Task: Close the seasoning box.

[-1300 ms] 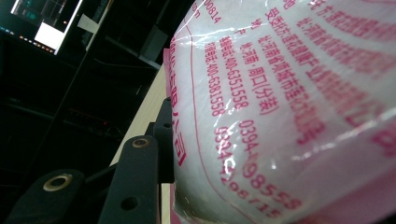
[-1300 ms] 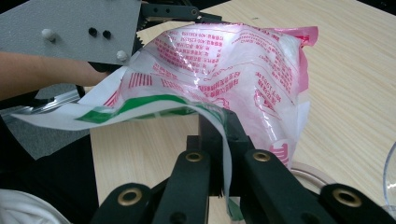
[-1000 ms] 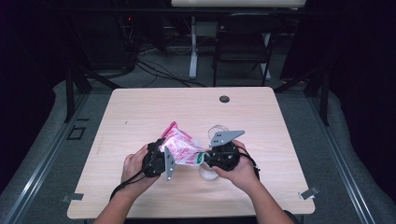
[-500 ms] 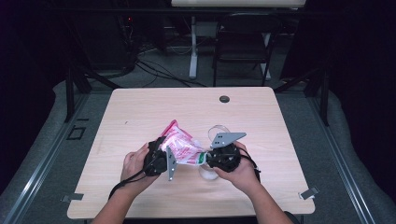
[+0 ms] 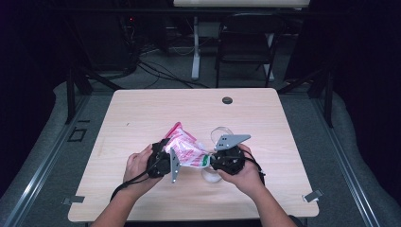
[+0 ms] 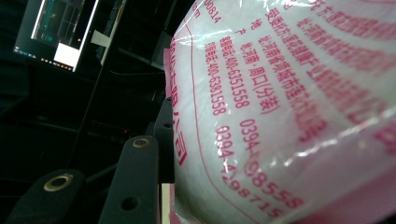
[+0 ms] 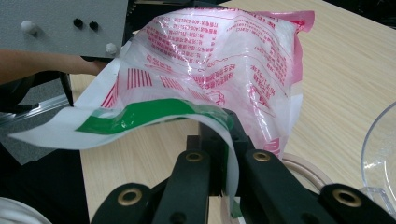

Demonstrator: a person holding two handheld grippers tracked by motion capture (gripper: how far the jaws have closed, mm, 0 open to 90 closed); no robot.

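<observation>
A plastic bag (image 5: 187, 149) with pink print and white contents hangs just above the table between both grippers. My left gripper (image 5: 168, 153) grips the bag's bulging body; in the left gripper view the bag (image 6: 289, 107) presses against one black finger (image 6: 137, 182) and hides the other. My right gripper (image 7: 228, 184) is shut on the bag's flat, green-striped top edge (image 7: 154, 114), with the full part of the bag (image 7: 219, 60) beyond it. In the high view the right gripper (image 5: 209, 161) sits to the right of the bag.
A clear plastic bowl (image 5: 221, 135) stands just behind the right gripper, its rim (image 7: 380, 154) close on the right. A clear ring or lid (image 5: 212, 176) lies under the right hand. The wooden table (image 5: 142, 113) has a dark grommet (image 5: 227, 100) at the back.
</observation>
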